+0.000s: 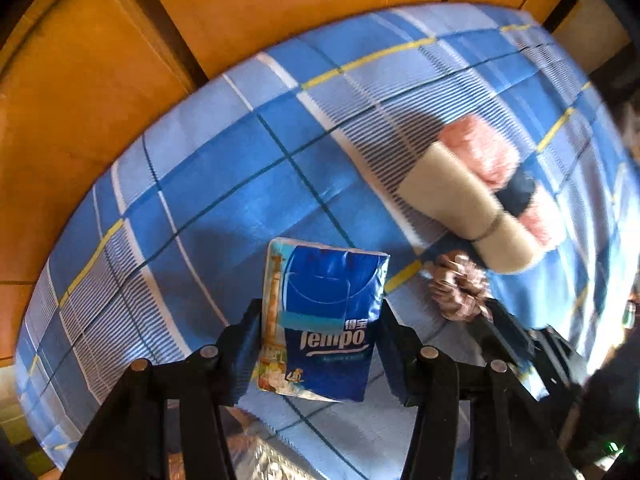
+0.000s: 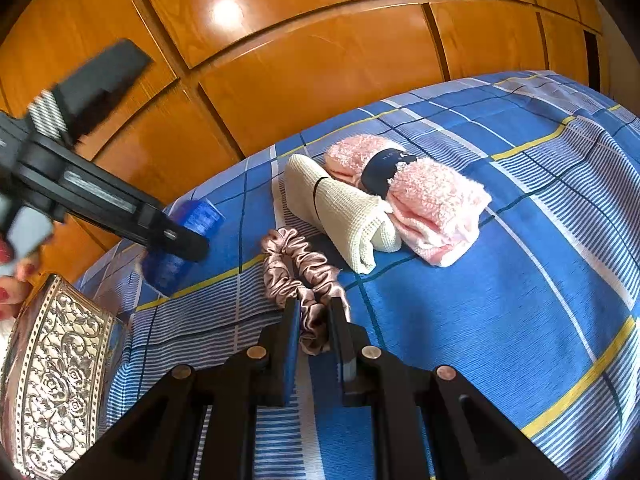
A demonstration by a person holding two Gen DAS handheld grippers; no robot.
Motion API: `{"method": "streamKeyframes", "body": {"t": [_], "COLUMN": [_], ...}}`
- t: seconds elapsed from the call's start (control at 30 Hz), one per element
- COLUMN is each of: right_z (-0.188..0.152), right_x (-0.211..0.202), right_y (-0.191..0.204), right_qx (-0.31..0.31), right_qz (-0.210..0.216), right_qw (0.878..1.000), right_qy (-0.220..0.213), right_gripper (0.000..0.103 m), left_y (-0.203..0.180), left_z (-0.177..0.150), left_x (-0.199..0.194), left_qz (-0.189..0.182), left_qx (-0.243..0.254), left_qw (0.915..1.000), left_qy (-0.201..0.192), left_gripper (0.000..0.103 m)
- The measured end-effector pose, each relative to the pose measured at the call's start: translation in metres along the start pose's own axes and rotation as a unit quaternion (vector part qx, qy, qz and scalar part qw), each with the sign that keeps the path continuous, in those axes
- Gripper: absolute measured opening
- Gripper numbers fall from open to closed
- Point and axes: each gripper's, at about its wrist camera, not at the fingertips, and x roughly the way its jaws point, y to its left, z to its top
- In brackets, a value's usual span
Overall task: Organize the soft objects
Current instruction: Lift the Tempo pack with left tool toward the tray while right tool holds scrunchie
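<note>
My left gripper [image 1: 322, 312] is shut on a blue Tempo tissue pack [image 1: 324, 320] and holds it above the bed; the pack also shows blurred in the right wrist view [image 2: 180, 240]. My right gripper [image 2: 314, 312] is shut on a pinkish satin scrunchie [image 2: 296, 272], which lies on the blue plaid bedsheet [image 2: 480, 320]. The scrunchie also shows in the left wrist view [image 1: 456, 288]. Beyond it lie a rolled cream towel [image 2: 344, 212] and a rolled pink towel with a dark band [image 2: 420, 196], side by side.
A silver embossed box [image 2: 52, 392] sits at the bed's near left corner. An orange wooden wardrobe [image 2: 280, 60] stands right behind the bed. The left gripper's arm [image 2: 100, 196] reaches in from the left above the sheet.
</note>
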Motion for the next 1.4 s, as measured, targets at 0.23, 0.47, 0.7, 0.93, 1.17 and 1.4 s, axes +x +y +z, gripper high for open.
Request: {"method": "streamKeyframes", "body": {"t": [0.23,0.47,0.7,0.93,1.17,1.4], "right_z": [-0.001,-0.002,-0.002,-0.003,-0.003,-0.003], "right_x": [-0.002,-0.003,-0.002,-0.003,-0.002,-0.002], "right_y": [0.006,0.010,0.016,0.019,0.023,0.027], "right_qx": [-0.007,-0.018,-0.032,-0.040,-0.050,-0.066], "right_qz": [-0.011,-0.025,-0.042,-0.053,-0.067,-0.083], "right_qw": [1.000,1.000,0.999,0.998,0.997,0.994], "right_qy": [0.000,0.001,0.002,0.002,0.002,0.002], "right_gripper": [0.011,0.011,0.011,0.011,0.011,0.011], "left_y": [-0.009,-0.025,0.004,0.068,0.145,0.203], "left_z": [-0.045,-0.104,-0.169,-0.244,-0.321,-0.378], "left_x": [-0.059,-0.129,-0.185,-0.211,-0.193,-0.120], "left_qz": [-0.052,-0.097,-0.142,-0.159,-0.154,-0.182], "left_qx": [0.012,0.038,0.021,-0.034,-0.119,-0.228], "left_qw": [0.9973,0.9881,0.9762,0.9661,0.9602,0.9419], "left_qy": [-0.051,-0.113,-0.162,-0.200,-0.201,-0.166], "left_gripper": [0.054,0.054,0.054,0.054,0.054,0.054]}}
